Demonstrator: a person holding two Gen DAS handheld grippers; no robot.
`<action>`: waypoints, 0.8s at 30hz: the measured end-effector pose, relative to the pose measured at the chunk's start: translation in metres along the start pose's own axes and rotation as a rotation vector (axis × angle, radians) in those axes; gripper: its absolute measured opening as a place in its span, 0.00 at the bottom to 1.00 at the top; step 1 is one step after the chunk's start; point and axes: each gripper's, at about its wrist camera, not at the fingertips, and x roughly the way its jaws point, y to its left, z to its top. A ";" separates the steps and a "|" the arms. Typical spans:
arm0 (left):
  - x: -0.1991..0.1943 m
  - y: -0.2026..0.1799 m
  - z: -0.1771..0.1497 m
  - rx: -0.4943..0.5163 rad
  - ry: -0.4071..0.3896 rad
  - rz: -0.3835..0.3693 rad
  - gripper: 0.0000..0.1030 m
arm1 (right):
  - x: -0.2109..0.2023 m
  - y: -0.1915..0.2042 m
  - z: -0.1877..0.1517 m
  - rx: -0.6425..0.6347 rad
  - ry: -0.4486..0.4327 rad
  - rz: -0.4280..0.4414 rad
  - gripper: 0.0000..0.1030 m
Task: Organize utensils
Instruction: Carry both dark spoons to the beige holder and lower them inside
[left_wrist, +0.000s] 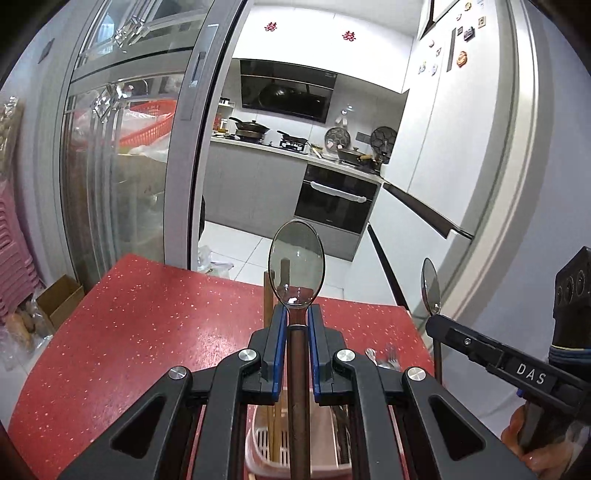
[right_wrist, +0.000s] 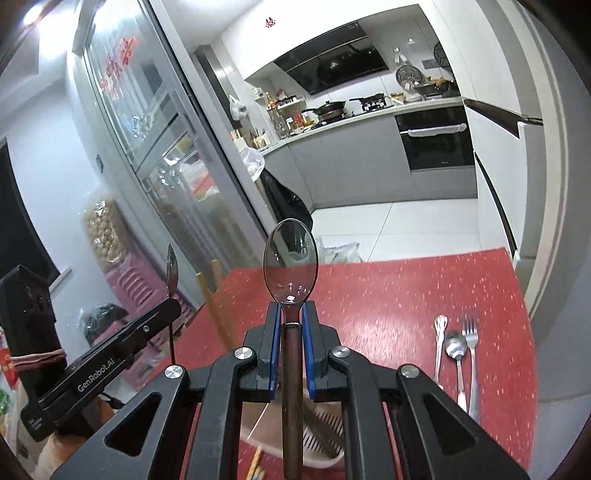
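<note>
Spoons are what I have in both tools right now, one each. My left gripper is pinched on the neck of a spoon with a brown handle, bowl up and forward, handle running back between the jaws. My right gripper is clamped the same way on a second spoon with a darker metal handle. Both are held up over the red table, above a pink slotted utensil holder that sits just below the jaws.

I judge these to be light, rigid and slick: polished steel bowls that would twist in the pads if I gripped at the rounded part. Taking hold at the flat neck, as now, seems the safest place; it keeps the handle hanging straight for lowering into a slot.

The left view shows wooden chopsticks standing in the holder, and only a glimpse of loose cutlery beyond the right jaw. The right view shows that cutlery clearly: a small whisk, another spoon and a fork lying side by side on the table, well apart from the holder. Each view also catches the other tool from the side with its spoon edge-on.
</note>
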 end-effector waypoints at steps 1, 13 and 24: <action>0.004 0.001 -0.002 -0.004 -0.004 0.002 0.35 | 0.006 -0.001 0.000 -0.008 -0.005 -0.002 0.12; 0.034 0.002 -0.017 0.018 -0.043 0.019 0.35 | 0.051 -0.009 -0.018 -0.101 -0.002 -0.003 0.12; 0.034 0.001 -0.041 0.062 -0.012 0.037 0.35 | 0.045 -0.010 -0.040 -0.145 -0.012 -0.005 0.12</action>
